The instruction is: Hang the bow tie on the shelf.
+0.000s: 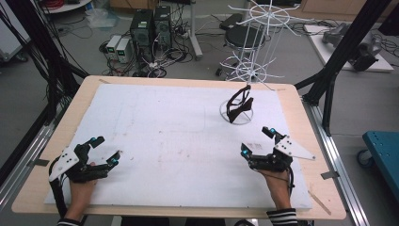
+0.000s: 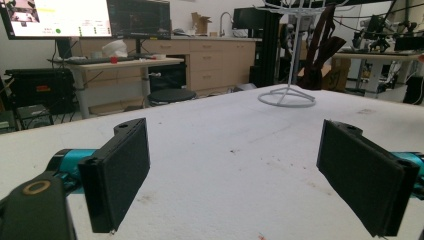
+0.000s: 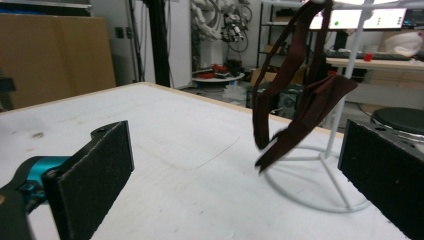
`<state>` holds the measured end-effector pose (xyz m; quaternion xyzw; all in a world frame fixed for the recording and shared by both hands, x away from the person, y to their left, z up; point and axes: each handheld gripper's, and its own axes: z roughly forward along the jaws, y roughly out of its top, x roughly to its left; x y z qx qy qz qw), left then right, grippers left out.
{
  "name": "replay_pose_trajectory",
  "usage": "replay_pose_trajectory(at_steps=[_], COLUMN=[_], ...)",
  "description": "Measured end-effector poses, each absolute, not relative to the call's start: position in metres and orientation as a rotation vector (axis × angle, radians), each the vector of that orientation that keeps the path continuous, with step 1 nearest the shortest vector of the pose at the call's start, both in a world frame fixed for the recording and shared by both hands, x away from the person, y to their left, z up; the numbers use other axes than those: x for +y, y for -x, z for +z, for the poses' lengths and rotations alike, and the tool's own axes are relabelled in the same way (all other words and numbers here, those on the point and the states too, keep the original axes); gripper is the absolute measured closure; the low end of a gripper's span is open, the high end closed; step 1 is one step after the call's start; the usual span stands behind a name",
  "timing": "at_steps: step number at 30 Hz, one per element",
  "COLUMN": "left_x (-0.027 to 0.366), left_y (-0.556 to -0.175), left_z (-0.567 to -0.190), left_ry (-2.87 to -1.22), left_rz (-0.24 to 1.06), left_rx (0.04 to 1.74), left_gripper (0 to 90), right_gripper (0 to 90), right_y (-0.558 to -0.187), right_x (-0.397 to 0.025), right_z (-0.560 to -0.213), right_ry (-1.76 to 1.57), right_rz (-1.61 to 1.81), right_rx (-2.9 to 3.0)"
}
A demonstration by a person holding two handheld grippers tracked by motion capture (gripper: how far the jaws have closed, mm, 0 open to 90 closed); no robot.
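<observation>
Barely started, looks like: the dark strap (image 3: 300, 95) hangs untouched on the wire rack (image 3: 320, 185), just ahead of the right gripper (image 1: 258, 142). Both it and the left gripper (image 1: 107, 148) sit spread wide, holding nothing.

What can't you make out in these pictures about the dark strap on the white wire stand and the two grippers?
- Dark strap: its top and the hook that holds it are cut off by the upper edge of the right gripper view; in the high view it is too small to tell what it is.
- White wire stand: its top runs off the upper edge of the high view.
- Right gripper: its right jaw is cut off by the frame's edge.
</observation>
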<state>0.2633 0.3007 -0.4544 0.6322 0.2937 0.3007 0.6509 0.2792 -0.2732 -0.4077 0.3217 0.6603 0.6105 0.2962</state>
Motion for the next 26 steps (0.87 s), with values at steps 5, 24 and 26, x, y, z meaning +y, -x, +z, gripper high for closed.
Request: replay_pose_trajectory(at_steps=[5, 24, 26], left_x=[0.301, 0.300, 0.301], left_y=[-0.263, -0.263, -0.263], left_z=[-0.454, -0.454, -0.454], left_ry=[-1.439, -1.441, -1.438], left_rz=[0.684, 0.681, 0.686], left_rx=[0.665, 0.668, 0.665], left_gripper=[14.1, 14.1, 14.1], right_gripper=[0.5, 0.5, 0.5], right_y=[-0.267, -0.255, -0.254], right_x=[-0.276, -0.286, -0.286], right_z=[-0.422, -0.454, -0.454], right_ry=[-0.830, -0.827, -0.830], right_rz=[1.651, 1.665, 1.664], right_rx=[1.706, 1.676, 1.675])
